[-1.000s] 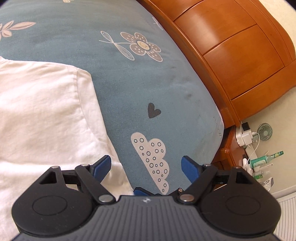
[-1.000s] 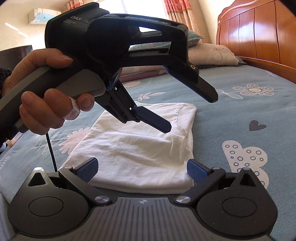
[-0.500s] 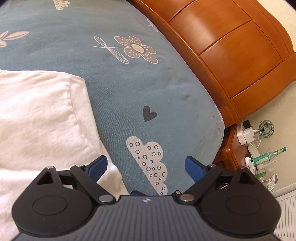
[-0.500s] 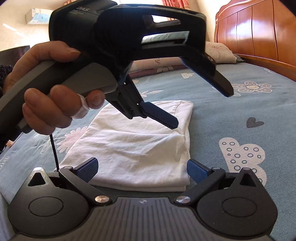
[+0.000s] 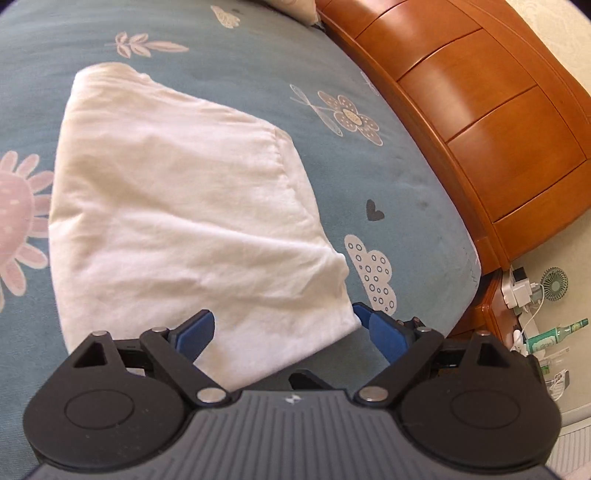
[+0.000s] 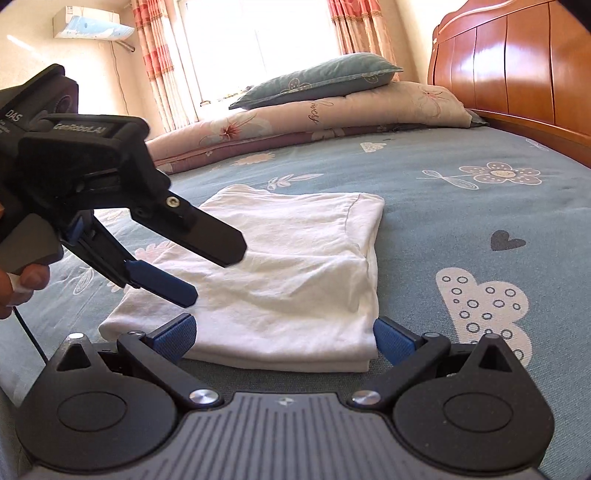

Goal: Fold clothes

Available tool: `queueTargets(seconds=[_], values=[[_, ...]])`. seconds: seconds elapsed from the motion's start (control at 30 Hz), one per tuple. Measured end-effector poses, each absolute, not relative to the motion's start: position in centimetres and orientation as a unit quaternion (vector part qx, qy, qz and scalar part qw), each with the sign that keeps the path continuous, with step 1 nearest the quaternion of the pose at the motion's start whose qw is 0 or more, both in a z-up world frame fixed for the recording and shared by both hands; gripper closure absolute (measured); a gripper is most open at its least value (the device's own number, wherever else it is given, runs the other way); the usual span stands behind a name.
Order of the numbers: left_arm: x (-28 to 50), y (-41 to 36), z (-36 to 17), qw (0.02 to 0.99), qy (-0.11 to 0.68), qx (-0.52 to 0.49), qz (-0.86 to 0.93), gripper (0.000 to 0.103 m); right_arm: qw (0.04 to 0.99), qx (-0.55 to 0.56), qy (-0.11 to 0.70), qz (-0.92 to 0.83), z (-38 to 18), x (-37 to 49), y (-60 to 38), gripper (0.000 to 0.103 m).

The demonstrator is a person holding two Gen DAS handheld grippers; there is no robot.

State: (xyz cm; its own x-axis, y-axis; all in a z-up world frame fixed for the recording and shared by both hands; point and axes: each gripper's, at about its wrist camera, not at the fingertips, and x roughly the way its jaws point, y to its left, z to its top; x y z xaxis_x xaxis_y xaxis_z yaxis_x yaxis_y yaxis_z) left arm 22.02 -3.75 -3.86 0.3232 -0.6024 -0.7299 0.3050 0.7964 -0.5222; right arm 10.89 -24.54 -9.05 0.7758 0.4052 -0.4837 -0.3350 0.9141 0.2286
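A: How do the jaws stand?

B: Both pairs are spread wide and hold nothing. The left gripper (image 5: 282, 326) hangs above the near edge of the cloth, its blue pads apart over the corner. The right gripper (image 6: 284, 334) sits low at the near hem, one pad on each side of it, not closed on it.

A: What lies around, biggest first?

B: The bed (image 6: 461, 206), under a blue-grey sheet printed with flowers, clouds and a heart. Along its right side runs the wooden headboard (image 5: 480, 122). At the far end a rolled quilt (image 6: 332, 114) carries a blue pillow (image 6: 325, 75), with red-striped curtains (image 6: 155, 55) and an air conditioner (image 6: 92, 27) behind. The folded white garment (image 6: 295, 266) lies flat mid-bed, a seamed edge along its right side.

A: Anything in the way?

B: In the right wrist view the left gripper (image 6: 207, 273) crosses the garment's left part, a hand (image 6: 14, 284) on its handle at the frame's edge. Off the bed corner, a nightstand (image 5: 495, 314) holds a charger (image 5: 521, 291), a small fan (image 5: 554, 284) and a green bottle (image 5: 557, 332).
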Motion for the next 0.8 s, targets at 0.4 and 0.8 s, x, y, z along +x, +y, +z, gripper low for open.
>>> queueTargets(seconds=[0.4, 0.8], values=[[18.3, 0.7, -4.1, 0.829, 0.484, -0.129, -0.249, 0.012, 0.952, 0.047, 0.242, 0.181, -9.6, 10.3, -23.9, 0.0], [26.1, 1.8, -5.0, 0.849, 0.457, -0.161, -0.211, 0.014, 0.955, 0.085, 0.225, 0.176, -9.0, 10.4, -24.8, 0.0]])
